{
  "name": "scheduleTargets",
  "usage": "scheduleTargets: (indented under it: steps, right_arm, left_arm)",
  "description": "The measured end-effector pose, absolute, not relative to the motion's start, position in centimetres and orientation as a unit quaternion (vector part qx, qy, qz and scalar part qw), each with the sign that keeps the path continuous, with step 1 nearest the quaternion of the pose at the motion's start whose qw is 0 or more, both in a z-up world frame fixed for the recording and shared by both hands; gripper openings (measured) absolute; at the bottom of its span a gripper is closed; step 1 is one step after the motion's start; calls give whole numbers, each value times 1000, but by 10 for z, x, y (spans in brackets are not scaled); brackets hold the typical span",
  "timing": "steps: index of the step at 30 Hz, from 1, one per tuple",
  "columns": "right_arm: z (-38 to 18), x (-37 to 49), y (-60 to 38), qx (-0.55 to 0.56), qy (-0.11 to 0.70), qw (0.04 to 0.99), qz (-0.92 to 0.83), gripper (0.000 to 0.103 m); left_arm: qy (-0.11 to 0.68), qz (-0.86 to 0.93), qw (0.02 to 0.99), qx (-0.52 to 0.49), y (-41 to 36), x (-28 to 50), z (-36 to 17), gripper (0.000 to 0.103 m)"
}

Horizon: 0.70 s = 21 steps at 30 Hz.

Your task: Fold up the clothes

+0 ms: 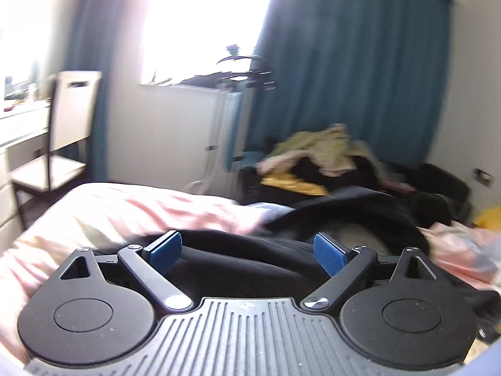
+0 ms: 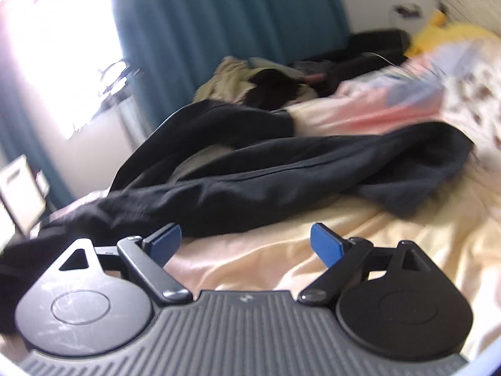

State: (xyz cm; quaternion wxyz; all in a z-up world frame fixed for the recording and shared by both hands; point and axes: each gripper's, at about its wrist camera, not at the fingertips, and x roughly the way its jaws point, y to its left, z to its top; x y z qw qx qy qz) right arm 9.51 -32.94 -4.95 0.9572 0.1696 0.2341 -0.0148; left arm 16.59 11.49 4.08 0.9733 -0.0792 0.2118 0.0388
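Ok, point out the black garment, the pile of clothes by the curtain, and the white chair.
black garment [image 2: 250, 169]: right wrist view, on its long middle stretch.
pile of clothes [image 1: 328, 147]: left wrist view, on the pale green top piece.
white chair [image 1: 75, 109]: left wrist view, on the backrest.

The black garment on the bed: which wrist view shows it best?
The right wrist view. There the black garment lies stretched across the bed, nearly all of it visible, though blurred. The left wrist view catches only a dark part of it behind the gripper's fingers.
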Motion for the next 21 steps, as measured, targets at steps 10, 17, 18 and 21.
scheduleTargets:
  steps: [10, 17, 18, 21]
  right_arm:
    - [-72, 127, -287, 121, 265, 955, 59, 91]
    - [-78, 140, -279, 126, 270, 951, 87, 91]
    - [-79, 142, -277, 127, 270, 950, 91, 91]
    - [-83, 148, -274, 124, 271, 950, 98, 91]
  left_arm:
    - [420, 98, 878, -205, 286, 260, -4, 87]
    - [493, 87, 856, -130, 253, 302, -32, 74]
    - [495, 99, 855, -119, 249, 307, -35, 64]
    - [477, 125, 864, -103, 244, 307, -31, 48]
